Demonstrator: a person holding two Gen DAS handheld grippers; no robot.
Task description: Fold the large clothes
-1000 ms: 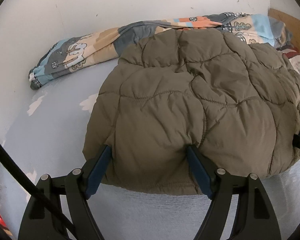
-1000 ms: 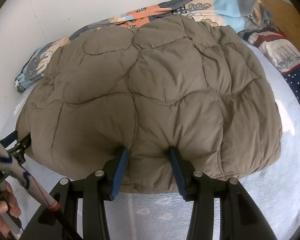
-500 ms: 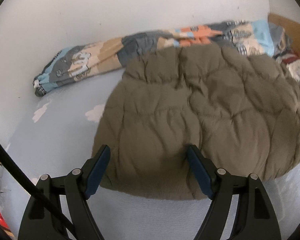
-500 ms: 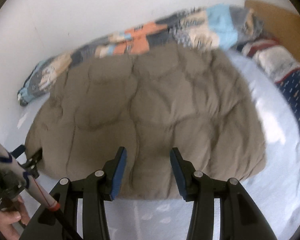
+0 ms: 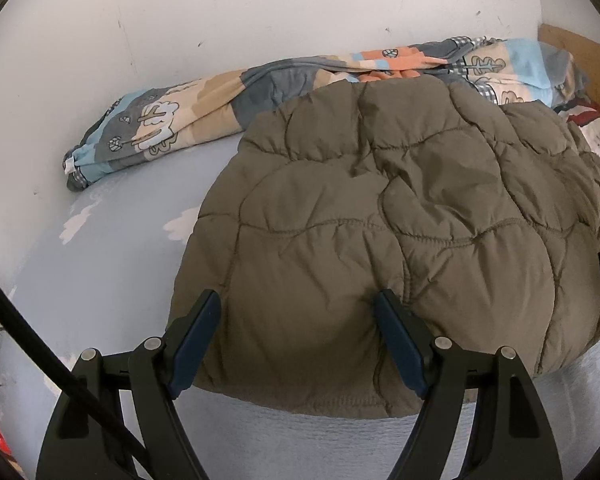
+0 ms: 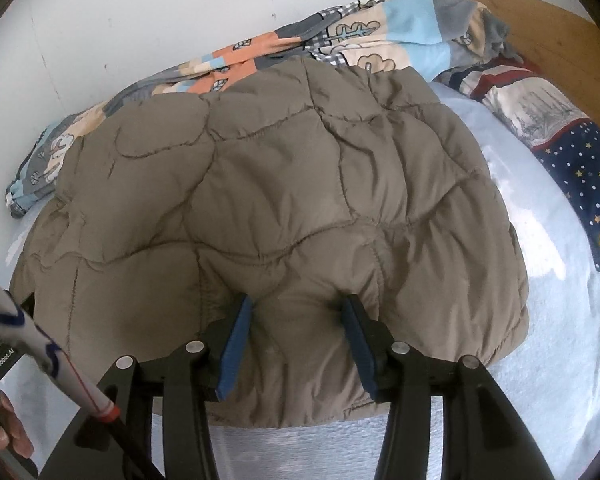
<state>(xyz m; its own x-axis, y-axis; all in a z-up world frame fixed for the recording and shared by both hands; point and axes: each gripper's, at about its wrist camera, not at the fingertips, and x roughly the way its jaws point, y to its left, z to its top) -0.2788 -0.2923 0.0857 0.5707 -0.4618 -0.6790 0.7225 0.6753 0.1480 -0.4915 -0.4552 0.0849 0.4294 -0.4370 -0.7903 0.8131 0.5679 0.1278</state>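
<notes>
An olive-brown quilted jacket lies folded into a puffy bundle on the pale blue bed sheet. My left gripper stands wide at the jacket's near left edge. Its fingertips dent the padding, and a bulge of fabric fills the gap between them. My right gripper is at the near middle of the jacket with its jaws opening. A hump of jacket sits between its blue pads. Neither gripper lifts any fabric.
A patterned quilt is bunched along the white wall behind the jacket. A starry pillow and a wooden headboard are at the right. A person's hand and the other gripper's body show at lower left.
Half a second ago both cameras sat a little farther from the jacket; they are close in again. The right jaws stand slightly wider. The jacket keeps its shape and place.
</notes>
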